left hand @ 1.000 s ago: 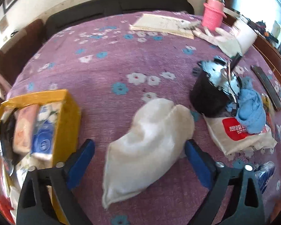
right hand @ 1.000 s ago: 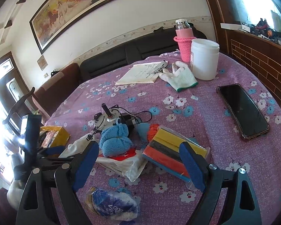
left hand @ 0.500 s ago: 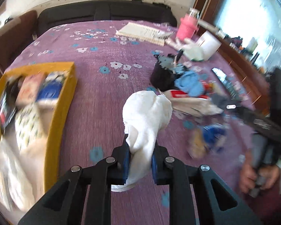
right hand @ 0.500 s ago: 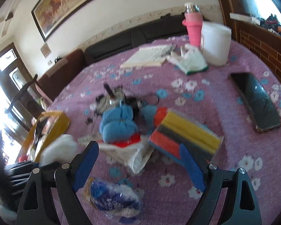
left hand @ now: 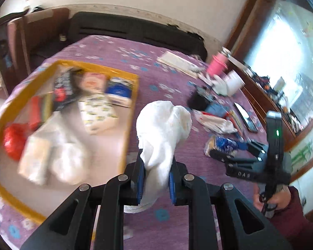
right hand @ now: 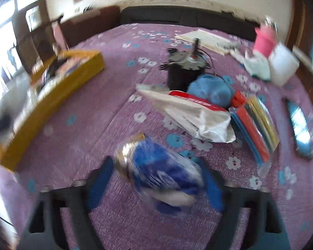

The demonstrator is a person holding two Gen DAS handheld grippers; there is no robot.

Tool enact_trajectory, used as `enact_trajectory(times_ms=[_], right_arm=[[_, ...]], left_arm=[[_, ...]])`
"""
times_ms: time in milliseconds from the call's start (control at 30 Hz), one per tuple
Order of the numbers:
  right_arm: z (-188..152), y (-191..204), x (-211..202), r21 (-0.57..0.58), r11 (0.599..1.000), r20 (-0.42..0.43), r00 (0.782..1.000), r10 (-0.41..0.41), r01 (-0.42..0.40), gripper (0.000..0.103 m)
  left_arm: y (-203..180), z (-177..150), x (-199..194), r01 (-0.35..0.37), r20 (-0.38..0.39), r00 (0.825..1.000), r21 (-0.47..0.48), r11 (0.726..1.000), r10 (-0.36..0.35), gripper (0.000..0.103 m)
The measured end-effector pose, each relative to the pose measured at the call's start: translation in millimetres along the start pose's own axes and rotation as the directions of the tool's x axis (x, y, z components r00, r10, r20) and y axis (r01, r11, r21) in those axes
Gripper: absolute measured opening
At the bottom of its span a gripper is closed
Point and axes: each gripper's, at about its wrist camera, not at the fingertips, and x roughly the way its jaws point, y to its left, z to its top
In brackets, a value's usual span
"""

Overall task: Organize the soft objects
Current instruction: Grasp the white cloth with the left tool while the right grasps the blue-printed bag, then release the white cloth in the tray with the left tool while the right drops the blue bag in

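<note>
- Done so far, judging by how things lie: the yellow box (left hand: 133, 95) at the left of the tabletop (left hand: 106, 48) already holds several soft packs, among them a red bag, white bundles, a patterned pack and a blue-and-white pack.
- In hand: the left claw (left hand: 155, 179) is pressed tight on the white cloth bundle (left hand: 162, 125), which stands up out of the jaws, lifted off the tabletop, just right of the box's near right edge. It is not yet in the box.
- The right claw (right hand: 156, 179) has its jaws closing around the blue-wrapped pack (right hand: 158, 168), which lies between them on the tabletop at the near side. The picture is blurred, so whether the pads press on it yet I cannot tell; they look just short of it.
- Left to do: the white plastic bag with red print (right hand: 194, 112), the blue fuzzy cloth (right hand: 210, 89) and the striped pack of coloured cloths (right hand: 254, 120) lie together at mid-right, well apart from the box.
- My estimate: roughly halfway, with two items being handled and three waiting.
</note>
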Motion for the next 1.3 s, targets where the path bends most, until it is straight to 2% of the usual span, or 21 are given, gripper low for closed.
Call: enact_trajectory(times_ms=[67, 100, 167, 233, 367, 567, 633, 700, 733, 800, 867, 1033, 1300], right_arm=[[-1, 6, -5, -0.011, 1.0, 0.007, 1.0, -0.013, 0.013, 0.05], [-1, 7, -9, -0.006, 1.0, 0.01, 1.0, -0.011, 0.011, 0.048], [-1, 8, -17, 0.002, 1.0, 0.031, 0.999, -0.005, 0.005, 0.036], [1, 12, -23, 0.0, 1.0, 0.049, 0.999, -0.003, 0.003, 0.033], [8, 28, -32, -0.011, 1.0, 0.077, 0.997, 0.015, -0.014, 0.032], [22, 66, -49, -0.068, 0.995, 0.122, 0.989, 0.083, -0.075, 0.032], [29, 82, -55, -0.093, 0.99, 0.131, 0.985, 0.116, -0.104, 0.032], [35, 100, -59, -0.125, 0.983, 0.136, 0.979, 0.152, -0.135, 0.032], [38, 109, -61, -0.143, 0.979, 0.138, 0.976, 0.167, -0.147, 0.032], [43, 129, -61, -0.176, 0.968, 0.133, 0.97, 0.203, -0.178, 0.032], [48, 148, -58, -0.203, 0.959, 0.125, 0.966, 0.227, -0.199, 0.032], [61, 185, -37, -0.242, 0.947, 0.099, 0.966, 0.239, -0.209, 0.032], [75, 203, -4, -0.236, 0.95, 0.058, 0.972, 0.226, -0.207, 0.032]], left_arm=[[18, -2, -11, -0.016, 0.019, 1.0, -0.038, 0.999, 0.017, 0.018], [30, -3, -19, -0.03, 0.032, 0.999, -0.065, 0.997, 0.032, 0.018], [50, -6, -30, -0.048, 0.049, 0.997, -0.11, 0.993, 0.054, 0.018], [72, -10, -41, -0.071, 0.063, 0.995, -0.158, 0.985, 0.082, 0.018], [105, -19, -57, -0.115, 0.075, 0.988, -0.232, 0.966, 0.136, 0.018], [136, -27, -58, -0.169, 0.042, 0.981, -0.303, 0.938, 0.191, 0.02], [144, -25, -54, -0.2, 0.024, 0.975, -0.322, 0.925, 0.219, 0.026], [152, -22, -51, -0.235, 0.01, 0.967, -0.344, 0.909, 0.254, 0.046], [153, -21, -52, -0.236, 0.016, 0.966, -0.348, 0.907, 0.258, 0.046], [153, -20, -55, -0.244, 0.03, 0.962, -0.346, 0.906, 0.27, 0.059], [148, -22, -60, -0.25, 0.06, 0.957, -0.331, 0.91, 0.285, 0.066], [141, -25, -68, -0.249, 0.097, 0.952, -0.308, 0.918, 0.291, 0.067], [150, -30, -75, -0.247, 0.114, 0.947, -0.338, 0.908, 0.3, 0.068]])
